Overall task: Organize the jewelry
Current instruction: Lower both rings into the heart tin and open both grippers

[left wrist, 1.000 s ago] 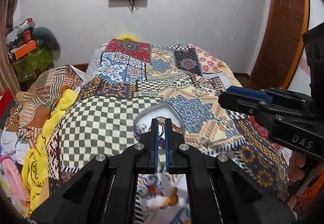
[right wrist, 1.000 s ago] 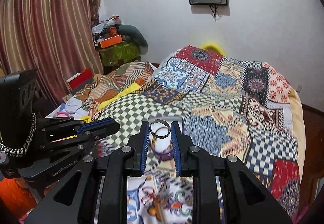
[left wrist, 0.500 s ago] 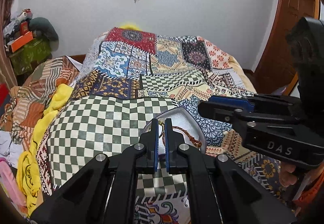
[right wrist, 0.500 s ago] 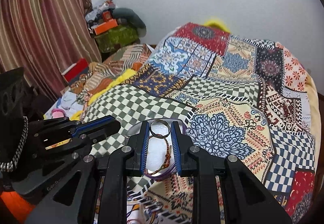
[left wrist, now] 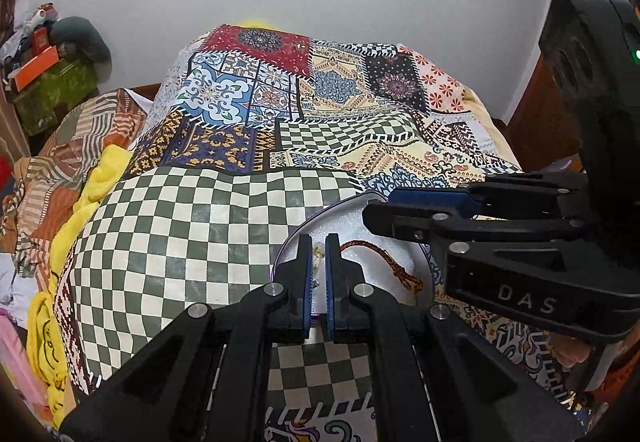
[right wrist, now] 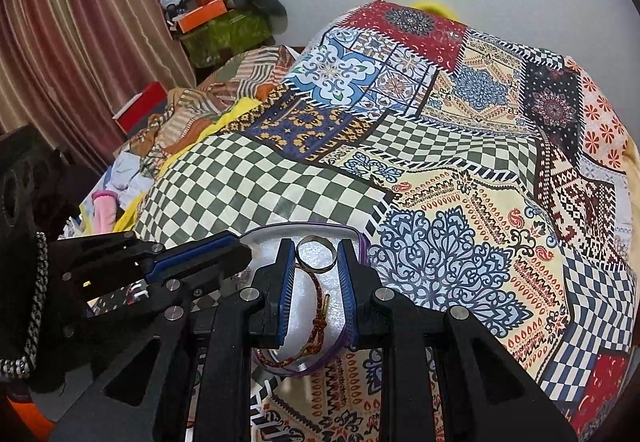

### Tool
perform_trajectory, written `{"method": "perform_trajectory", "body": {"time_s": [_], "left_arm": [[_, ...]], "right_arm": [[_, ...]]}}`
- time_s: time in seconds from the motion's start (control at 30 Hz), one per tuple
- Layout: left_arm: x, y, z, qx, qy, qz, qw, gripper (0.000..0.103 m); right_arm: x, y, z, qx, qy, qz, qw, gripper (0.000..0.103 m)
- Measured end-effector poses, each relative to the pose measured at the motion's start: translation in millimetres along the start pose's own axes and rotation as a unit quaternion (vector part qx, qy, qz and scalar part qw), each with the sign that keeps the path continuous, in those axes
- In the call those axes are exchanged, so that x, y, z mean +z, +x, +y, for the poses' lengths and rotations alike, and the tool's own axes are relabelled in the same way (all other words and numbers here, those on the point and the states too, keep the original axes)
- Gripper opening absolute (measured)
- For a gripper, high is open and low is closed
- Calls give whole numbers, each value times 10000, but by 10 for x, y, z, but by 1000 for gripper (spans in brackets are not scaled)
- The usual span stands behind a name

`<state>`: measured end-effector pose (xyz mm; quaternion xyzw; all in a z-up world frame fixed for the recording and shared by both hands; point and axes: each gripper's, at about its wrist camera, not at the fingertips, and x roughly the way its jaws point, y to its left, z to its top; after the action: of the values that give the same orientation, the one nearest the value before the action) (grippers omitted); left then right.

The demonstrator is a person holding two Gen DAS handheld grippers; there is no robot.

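Note:
A white foam-lined tray (left wrist: 344, 220) with a purple rim lies on the checked patch of the quilt. A red braided bracelet (left wrist: 384, 262) rests in it. My left gripper (left wrist: 318, 262) hovers over the tray's near left side, shut on a small pale trinket (left wrist: 318, 253) in its narrow slit. My right gripper (right wrist: 316, 262) is shut on a silver ring (right wrist: 316, 255) above the tray (right wrist: 272, 238), with the bracelet (right wrist: 318, 294) under its fingers. Each view shows the other gripper: the right gripper (left wrist: 378, 205) over the tray's far right, the left gripper (right wrist: 240, 248) at its left edge.
A patchwork quilt (right wrist: 460, 170) covers the bed. Crumpled clothes and a yellow cloth (left wrist: 80, 210) pile up at its left edge. A green-covered stand (right wrist: 224, 30) with an orange box is by the curtain (right wrist: 80, 34). A wooden door (left wrist: 540, 114) is at the right.
Both grippers have moved forward and down over the tray, which now fills more of each view. The ring stays in the right gripper; the left stays shut.

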<state>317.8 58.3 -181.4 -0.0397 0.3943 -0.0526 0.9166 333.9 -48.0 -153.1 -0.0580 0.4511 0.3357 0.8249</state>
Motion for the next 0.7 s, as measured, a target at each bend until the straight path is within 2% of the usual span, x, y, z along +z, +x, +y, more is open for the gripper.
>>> {"method": "perform_trajectory", "body": {"time_s": [0.23, 0.33, 0.4, 0.47, 0.57, 0.7], "left_arm": [[-11, -12, 5, 18, -64, 25, 10000, 4], [-21, -35, 14, 42, -96, 47, 9999, 12], [-29, -67, 30, 73, -121, 31, 9999, 26], [-35, -117, 44, 114, -172, -34, 9998, 35], [-27, -205, 74, 175, -206, -106, 9996, 36], [-5, -333, 111, 211, -225, -188, 9993, 36]], "right_arm": [[18, -23, -43, -2, 95, -16, 10000, 20], [9, -37, -37, 38, 118, 53, 9999, 20], [-3, -52, -34, 24, 133, 59, 9999, 22], [-25, -86, -27, 7, 133, 31, 9999, 31], [-63, -186, 5, -117, 88, -121, 9998, 40], [-98, -337, 51, -218, -5, -279, 9994, 40]]}}
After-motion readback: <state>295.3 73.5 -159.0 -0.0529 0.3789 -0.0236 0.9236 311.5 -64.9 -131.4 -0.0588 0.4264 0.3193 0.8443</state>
